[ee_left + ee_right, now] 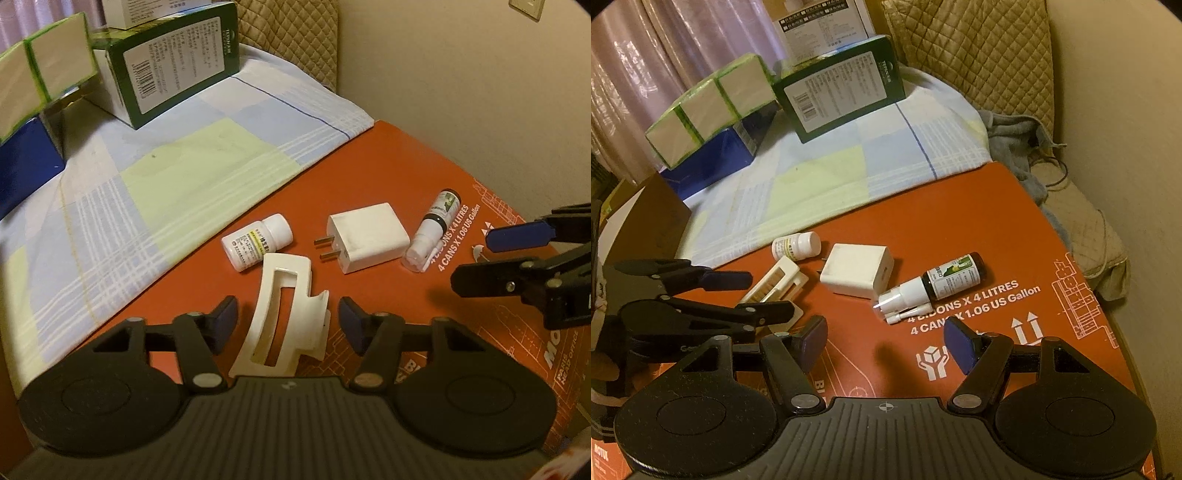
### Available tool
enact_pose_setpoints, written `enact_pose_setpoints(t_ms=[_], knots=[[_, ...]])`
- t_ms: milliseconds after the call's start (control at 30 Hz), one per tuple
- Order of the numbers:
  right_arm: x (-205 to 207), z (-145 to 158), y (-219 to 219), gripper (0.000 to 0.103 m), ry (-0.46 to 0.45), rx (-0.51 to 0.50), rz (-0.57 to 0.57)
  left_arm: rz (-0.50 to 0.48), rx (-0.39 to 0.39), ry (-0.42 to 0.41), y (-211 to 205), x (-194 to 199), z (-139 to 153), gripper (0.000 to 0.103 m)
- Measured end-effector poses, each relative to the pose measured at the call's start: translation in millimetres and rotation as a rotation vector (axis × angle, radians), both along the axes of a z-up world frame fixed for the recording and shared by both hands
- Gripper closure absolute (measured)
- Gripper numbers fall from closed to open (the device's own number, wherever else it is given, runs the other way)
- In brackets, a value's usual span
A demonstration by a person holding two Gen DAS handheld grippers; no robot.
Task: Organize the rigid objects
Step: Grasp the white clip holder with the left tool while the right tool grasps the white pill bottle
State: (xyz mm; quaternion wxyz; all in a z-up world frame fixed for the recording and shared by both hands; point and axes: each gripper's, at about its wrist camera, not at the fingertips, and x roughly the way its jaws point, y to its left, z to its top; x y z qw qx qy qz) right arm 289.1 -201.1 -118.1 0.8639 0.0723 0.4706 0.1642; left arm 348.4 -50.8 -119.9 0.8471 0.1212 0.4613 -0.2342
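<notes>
A white hair claw clip (284,314) lies on the orange-red carton top (406,155), between the blue pads of my left gripper (288,323). A narrow gap shows on each side, so the jaws are open around it. Beyond it lie a white pill bottle (258,242), a white plug charger (365,236) and a dark spray bottle with a white nozzle (432,229). My right gripper (886,343) hovers open and empty just short of the spray bottle (934,286). In the right wrist view my left gripper (768,291) partly hides the clip (775,284).
A checked blue and green cloth (166,177) covers the far left. On it stand a green box (173,62), green-edged white boxes (40,70) and a blue box (26,166). A quilted cushion (979,55) and a wall (480,92) close off the right side.
</notes>
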Motion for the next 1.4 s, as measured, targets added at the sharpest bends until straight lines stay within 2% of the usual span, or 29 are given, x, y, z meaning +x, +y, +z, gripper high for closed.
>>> enact_pose_setpoints(t_ms=[33, 67, 267, 433, 733, 933, 1267, 1400], knots=[[1, 0, 1, 0.036, 0.002, -0.001, 0.002, -0.006, 0.001, 0.001, 0, 0, -1, 0.063], [3, -1, 1, 0.036, 0.003, -0.001, 0.003, -0.010, 0.002, 0.002, 0, -1, -1, 0.065], [8, -3, 9, 0.036, 0.007, 0.008, 0.030, 0.015, -0.002, -0.019, 11, -10, 1, 0.067], [13, -2, 22, 0.036, -0.017, 0.019, 0.082, 0.106, -0.019, -0.032, 35, -15, 9, 0.067], [35, 0, 65, 0.036, -0.087, 0.016, 0.191, 0.309, 0.016, -0.062, 79, -1, 21, 0.067], [58, -9, 101, 0.036, -0.120, -0.032, 0.235, 0.388, 0.024, -0.047, 94, 9, 20, 0.067], [81, -40, 133, 0.037, -0.103, -0.156, 0.250, 0.415, 0.016, -0.026, 99, 15, 16, 0.067], [83, -46, 139, 0.052, -0.097, -0.181, 0.268, 0.418, 0.014, -0.021, 100, 18, 13, 0.067]])
